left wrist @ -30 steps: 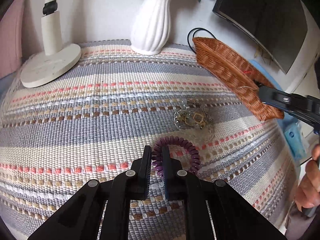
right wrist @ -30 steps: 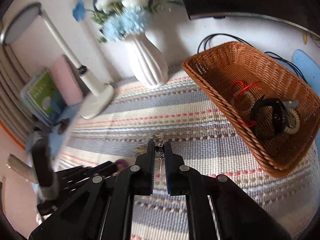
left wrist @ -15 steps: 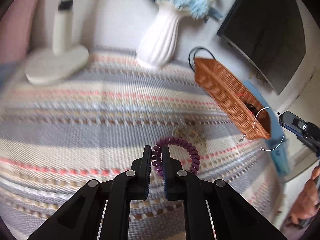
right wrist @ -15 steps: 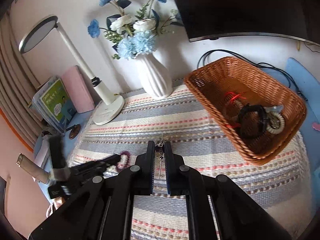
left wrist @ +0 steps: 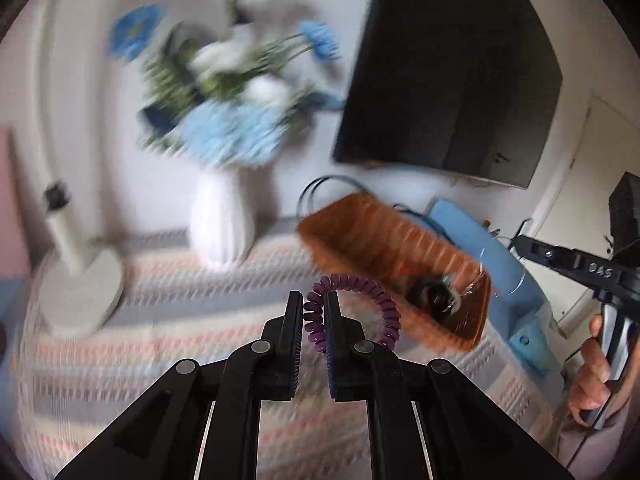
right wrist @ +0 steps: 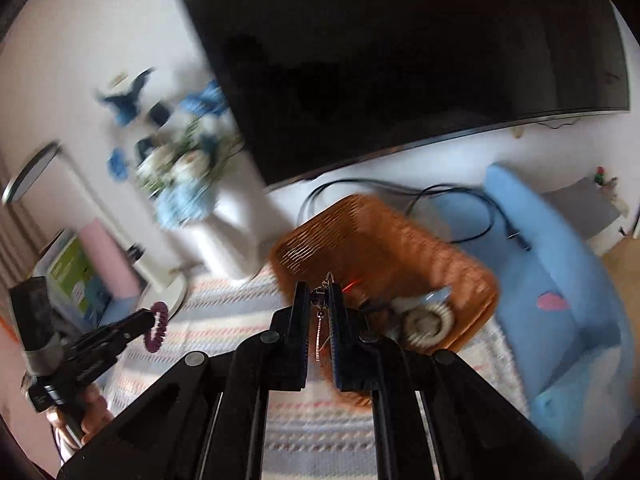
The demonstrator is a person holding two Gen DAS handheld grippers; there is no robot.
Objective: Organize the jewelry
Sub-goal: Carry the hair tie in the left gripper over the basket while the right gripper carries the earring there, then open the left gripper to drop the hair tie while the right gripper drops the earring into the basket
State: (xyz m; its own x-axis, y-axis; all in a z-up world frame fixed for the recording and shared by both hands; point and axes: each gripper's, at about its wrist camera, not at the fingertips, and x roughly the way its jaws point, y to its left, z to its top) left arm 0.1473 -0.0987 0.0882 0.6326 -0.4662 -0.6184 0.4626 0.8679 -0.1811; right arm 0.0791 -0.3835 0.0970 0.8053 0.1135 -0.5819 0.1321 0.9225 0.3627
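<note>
While both views are blurred, the layout still reads clearly. A dark screen [right wrist: 400,60] fills the wall at the back. Below it a tabletop under a striped woven cloth [left wrist: 180,340] carries a white vase of blue flowers [left wrist: 222,224], a white lamp base [left wrist: 80,292] and a brown wicker basket [right wrist: 384,256].

The basket is the place the jewelry goes, and it already holds a few pieces, among them a dark band [left wrist: 430,296] and a pale coiled ring [right wrist: 428,322]; blur hides the rest.

The left hand-held gripper [left wrist: 314,320] is clamped nearly shut on a purple spiral hair tie [left wrist: 352,304], pinching the loop's left side so the rest arches out to the right in the air, clear of the cloth. From this gripper the basket lies ahead and to the right, its long axis slanting from far left to near right.

The right hand-held gripper [right wrist: 320,308] is closed on a small earring [right wrist: 320,300] whose hook pokes up above the fingertips and whose thin chain [right wrist: 319,336] hangs down between the jaws. The basket sits directly ahead of and below it, with its near rim hidden behind the fingers.

By my reading the right gripper is the nearer to the basket, so its drop looks likely to come first; the left needs to travel further rightward.
</note>
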